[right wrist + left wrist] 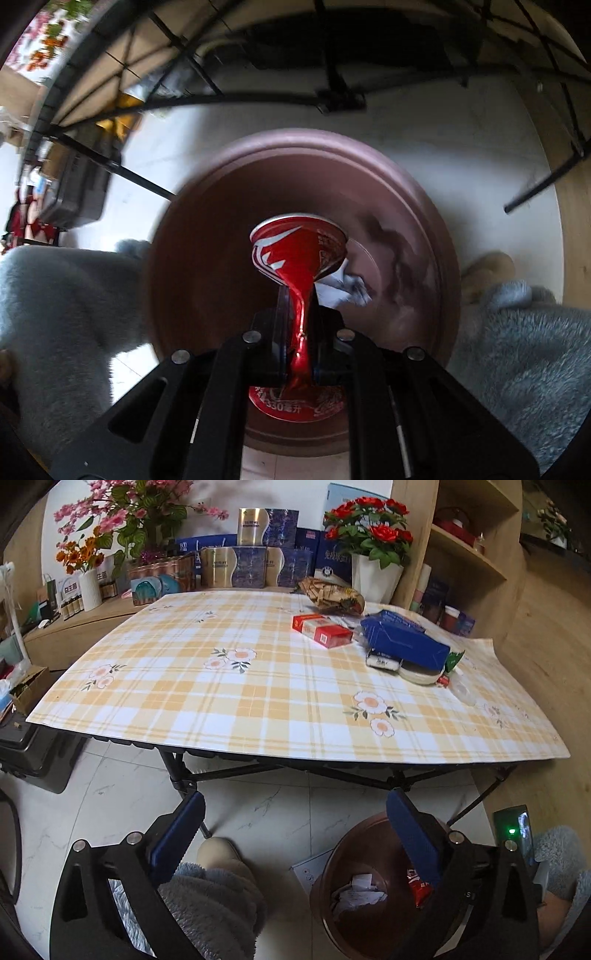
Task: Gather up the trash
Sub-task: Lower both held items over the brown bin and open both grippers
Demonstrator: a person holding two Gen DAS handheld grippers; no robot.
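In the right wrist view my right gripper is shut on a crushed red drink can, pinched flat at its middle. It hangs over the mouth of the brown round bin, where crumpled white paper lies. In the left wrist view my left gripper stands wide open with nothing between its fingers, in front of the table's near edge. On the table's far right lie a red cigarette pack, a blue box, a brown crumpled bag and a white roll. The bin holds paper scraps and a red wrapper.
The folding table wears a yellow plaid cloth on black crossed legs. Flower pots and boxes line the shelf behind. A person's grey fleece-clad legs and beige slippers flank the bin. A black case sits on the floor at left.
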